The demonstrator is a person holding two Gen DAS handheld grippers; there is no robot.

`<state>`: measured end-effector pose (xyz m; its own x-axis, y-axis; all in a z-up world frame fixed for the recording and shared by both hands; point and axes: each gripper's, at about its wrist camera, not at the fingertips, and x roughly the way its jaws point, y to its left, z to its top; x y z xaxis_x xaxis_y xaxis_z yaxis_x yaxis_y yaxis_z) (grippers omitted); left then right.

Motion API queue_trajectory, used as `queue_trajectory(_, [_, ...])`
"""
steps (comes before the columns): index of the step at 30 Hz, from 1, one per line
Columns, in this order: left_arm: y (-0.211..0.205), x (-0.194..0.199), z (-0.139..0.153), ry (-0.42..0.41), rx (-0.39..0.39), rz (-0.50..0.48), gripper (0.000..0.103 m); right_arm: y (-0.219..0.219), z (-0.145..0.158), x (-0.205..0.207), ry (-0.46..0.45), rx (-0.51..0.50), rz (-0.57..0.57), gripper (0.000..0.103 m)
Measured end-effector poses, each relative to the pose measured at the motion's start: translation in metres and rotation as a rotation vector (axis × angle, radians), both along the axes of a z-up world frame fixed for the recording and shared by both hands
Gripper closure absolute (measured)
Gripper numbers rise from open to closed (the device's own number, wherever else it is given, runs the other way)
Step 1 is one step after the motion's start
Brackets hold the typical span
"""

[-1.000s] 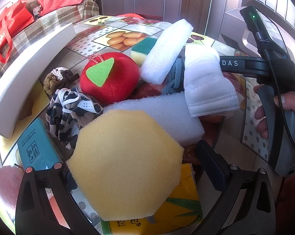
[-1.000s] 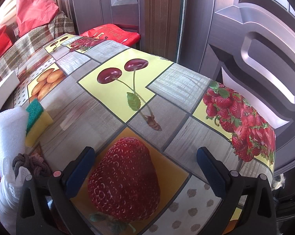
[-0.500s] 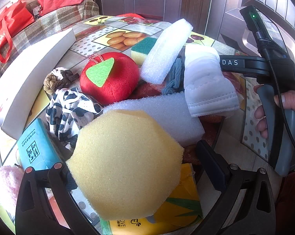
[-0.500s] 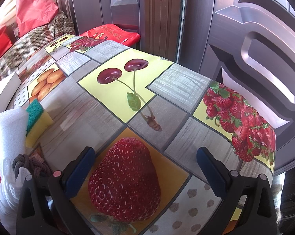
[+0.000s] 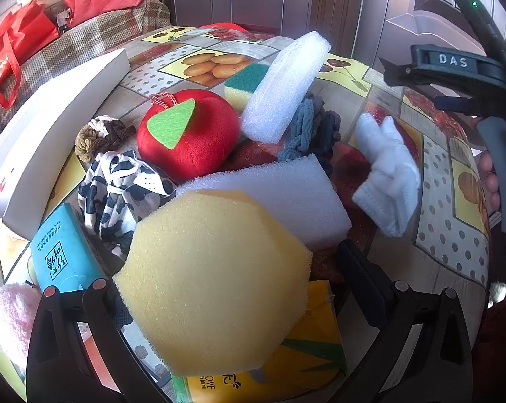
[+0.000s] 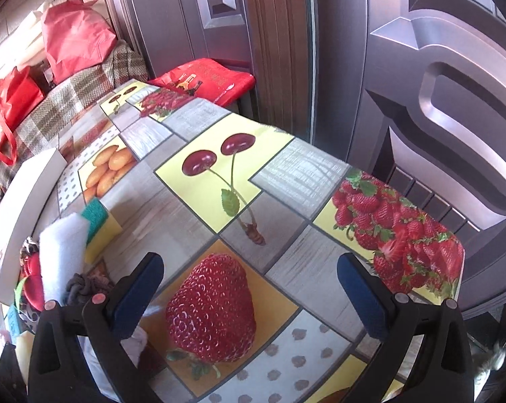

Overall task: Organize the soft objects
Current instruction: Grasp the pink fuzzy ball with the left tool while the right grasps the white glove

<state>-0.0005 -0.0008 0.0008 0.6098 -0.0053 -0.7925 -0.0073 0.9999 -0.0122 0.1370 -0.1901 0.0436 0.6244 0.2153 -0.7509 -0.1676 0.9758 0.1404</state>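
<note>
While the yellow hexagonal sponge [image 5: 216, 282] is sitting up close between the left gripper [image 5: 232, 285] fingers, whether it is actually being clamped cannot be told: only the left finger seems to be touching it, and the right finger is standing clear. Under the sponge a yellow tissue pack [image 5: 306, 359] is lying at the near edge of the table [image 5: 451, 245]. Just behind the sponge a white foam block [image 5: 286, 194] is resting, with a red plush apple [image 5: 185, 134] beyond it and a long white foam piece [image 5: 283, 87] leaning over grey-blue hair ties [image 5: 313, 127]. A green-topped scrub sponge [image 5: 242, 84] is lying behind the apple. A black-and-white patterned cloth [image 5: 115, 188], a brown knotted hair tie [image 5: 98, 134] and a teal tissue pack [image 5: 61, 255] are sitting toward the left side, beside a white box [image 5: 48, 137] lying along the left edge. A white face mask [image 5: 387, 174] is lying toward the right side. The right gripper [image 6: 249, 288] is hovering released, jaws wide apart, over the strawberry print near the right edge, with a hand [image 5: 491, 181] gripping its handle.
</note>
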Motion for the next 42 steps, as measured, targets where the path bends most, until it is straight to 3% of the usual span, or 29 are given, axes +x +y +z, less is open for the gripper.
queue_trajectory(5, [-0.001,-0.002,0.001,0.023,-0.008,-0.011,0.001,-0.005,0.005,-0.007,0.019,0.024,0.053,0.000])
queue_trajectory(7, [0.005,-0.011,0.010,0.017,-0.055,0.003,0.001,-0.006,0.006,-0.009,0.026,0.046,0.064,0.000])
queue_trajectory(14, [0.014,-0.069,0.075,-0.157,-0.141,0.060,0.001,-0.010,0.028,-0.012,-0.028,0.133,0.138,0.000])
queue_trajectory(18, [0.051,-0.108,0.107,-0.247,-0.197,0.208,0.000,0.002,0.040,-0.018,-0.077,0.123,0.221,0.000])
queue_trajectory(21, [0.091,-0.135,0.113,-0.281,-0.146,0.369,0.000,0.013,0.040,-0.024,-0.082,0.096,0.275,0.000])
queue_trajectory(24, [0.128,-0.142,0.100,-0.186,-0.053,0.529,0.000,0.023,0.028,-0.026,-0.038,0.070,0.315,0.000])
queue_trajectory(29, [0.153,-0.129,0.077,0.005,0.021,0.664,0.000,0.037,0.015,-0.033,0.039,0.064,0.356,0.000])
queue_trajectory(36, [0.141,-0.120,0.074,0.025,0.001,0.637,0.000,0.040,0.028,-0.042,0.007,0.062,0.382,0.000])
queue_trajectory(42, [0.135,-0.117,0.066,0.034,-0.029,0.580,0.000,0.044,0.018,-0.049,0.033,0.030,0.408,0.000])
